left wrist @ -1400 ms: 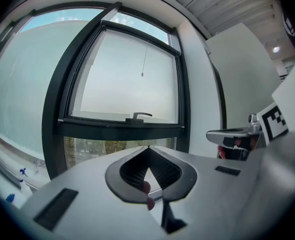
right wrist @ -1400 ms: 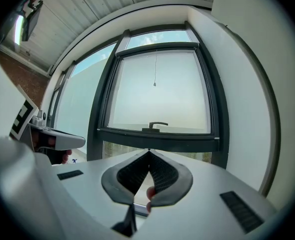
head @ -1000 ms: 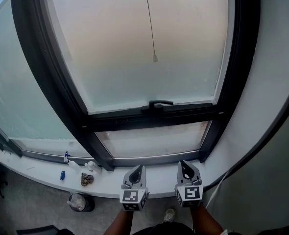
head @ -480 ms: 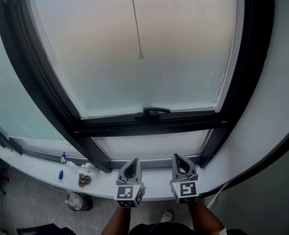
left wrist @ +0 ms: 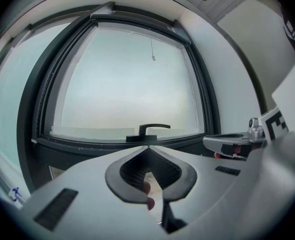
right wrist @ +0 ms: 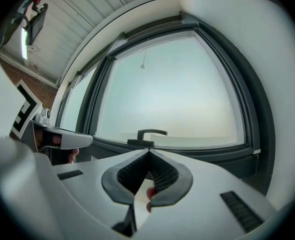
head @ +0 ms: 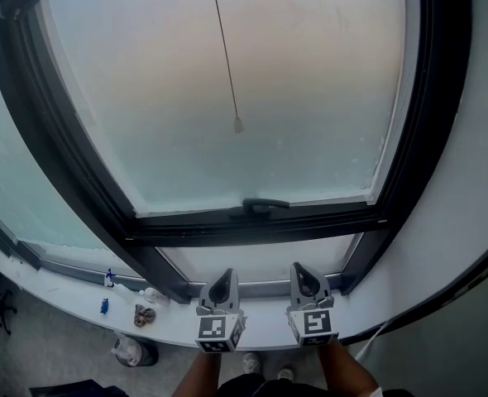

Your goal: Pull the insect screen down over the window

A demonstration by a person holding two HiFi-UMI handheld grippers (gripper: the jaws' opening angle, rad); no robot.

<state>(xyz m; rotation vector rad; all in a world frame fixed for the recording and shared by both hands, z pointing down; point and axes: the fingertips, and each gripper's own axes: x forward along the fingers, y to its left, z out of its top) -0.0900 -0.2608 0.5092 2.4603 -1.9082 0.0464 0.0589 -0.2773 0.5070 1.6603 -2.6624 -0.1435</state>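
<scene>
Looks like the very start: reach phase, nothing grabbed yet. Left gripper (head: 224, 279) and right gripper (head: 304, 273) side by side down low by the window sill (head: 265, 317), well below the pane. Jaws pressed together on both, nothing between them, plain to see in both gripper views.

No sign of the insect screen over the window (head: 252, 98). Presumably rolled up in the housing (left wrist: 137, 21) along the top of the frame, so not pulled down at all yet. Only a likely piece of it on show: a thin pull cord (head: 225, 56) dangling down the middle of the pane, with a little toggle (head: 238, 125) at its end, hanging well above the window handle (head: 265, 204) and far above both grippers.

Next move, best guess: raise one gripper up to that toggle, open the jaws, line up around the cord just above the toggle, clamp, then draw straight down. Tricky bit: a skinny, free-hanging cord, likely to swing off at the slightest nudge, so a slow approach and a square bite. Also worth steering clear of the handle on the way up.

Some small clutter (head: 145, 304) at the left end of the sill, too tiny to identify, nowhere near the action.
</scene>
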